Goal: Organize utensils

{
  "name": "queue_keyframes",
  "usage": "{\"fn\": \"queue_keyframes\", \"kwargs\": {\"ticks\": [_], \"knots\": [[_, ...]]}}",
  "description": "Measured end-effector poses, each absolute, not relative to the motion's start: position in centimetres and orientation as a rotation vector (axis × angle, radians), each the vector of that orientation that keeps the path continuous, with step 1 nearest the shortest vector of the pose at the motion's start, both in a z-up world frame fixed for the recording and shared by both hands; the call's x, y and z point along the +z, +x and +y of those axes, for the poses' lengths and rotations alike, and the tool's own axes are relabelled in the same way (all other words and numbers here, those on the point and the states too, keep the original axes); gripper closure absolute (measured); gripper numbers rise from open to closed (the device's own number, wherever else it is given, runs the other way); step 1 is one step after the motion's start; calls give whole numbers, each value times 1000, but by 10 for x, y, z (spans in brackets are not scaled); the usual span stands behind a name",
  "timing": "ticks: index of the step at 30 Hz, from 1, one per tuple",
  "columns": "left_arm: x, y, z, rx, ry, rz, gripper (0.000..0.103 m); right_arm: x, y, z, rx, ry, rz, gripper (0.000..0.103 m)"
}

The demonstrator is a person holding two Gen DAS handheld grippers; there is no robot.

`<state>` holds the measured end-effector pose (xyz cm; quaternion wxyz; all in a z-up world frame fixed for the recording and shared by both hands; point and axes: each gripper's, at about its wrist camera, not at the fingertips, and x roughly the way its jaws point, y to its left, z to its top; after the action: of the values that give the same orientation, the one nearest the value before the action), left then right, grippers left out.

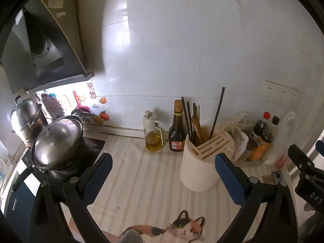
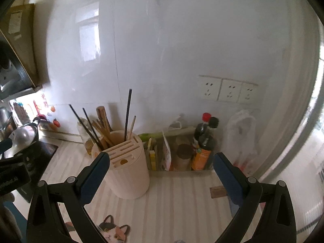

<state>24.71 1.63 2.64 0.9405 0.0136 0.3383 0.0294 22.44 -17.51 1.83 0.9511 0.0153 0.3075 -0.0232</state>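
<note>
A cream utensil holder [image 1: 199, 166] stands on the striped counter, with black and wooden chopsticks [image 1: 194, 121] sticking out of its top. My left gripper [image 1: 164, 162] is open and empty, the holder just inside its right finger. In the right wrist view the same holder [image 2: 129, 168] stands behind the left finger of my right gripper [image 2: 162, 162], which is also open with nothing between its pads. A single black chopstick [image 2: 128, 113] stands upright in the holder. The right gripper's body shows at the right edge of the left wrist view.
A dark sauce bottle [image 1: 177, 129] and an oil bottle [image 1: 152, 133] stand by the wall. Lidded steel pots [image 1: 56, 141] sit on the stove at left. A bin of condiment bottles [image 2: 204, 143] and a plastic bag [image 2: 241, 135] fill the right corner. Wall sockets [image 2: 227, 90] above.
</note>
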Motion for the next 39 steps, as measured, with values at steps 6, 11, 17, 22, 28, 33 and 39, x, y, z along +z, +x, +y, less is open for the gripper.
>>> {"fn": "queue_keyframes", "kwargs": {"ticks": [6,11,17,22,28,33,39], "knots": [[50,195,27,2,59,672,0,49,157,-164,-91,36,580,0],[69,159,38,-37,54,716,0,72,107,-153,-109,54,595,0],[89,129,44,-48,60,714,0,99,63,-146,-137,63,611,0],[100,117,41,-49,57,702,0,116,44,-146,-150,56,607,0],[103,110,37,-32,26,689,0,127,38,-154,-158,55,585,0],[101,109,34,-9,29,685,0,126,40,-159,-153,47,589,0],[99,111,32,9,28,697,0,122,43,-163,-146,39,598,0]]}}
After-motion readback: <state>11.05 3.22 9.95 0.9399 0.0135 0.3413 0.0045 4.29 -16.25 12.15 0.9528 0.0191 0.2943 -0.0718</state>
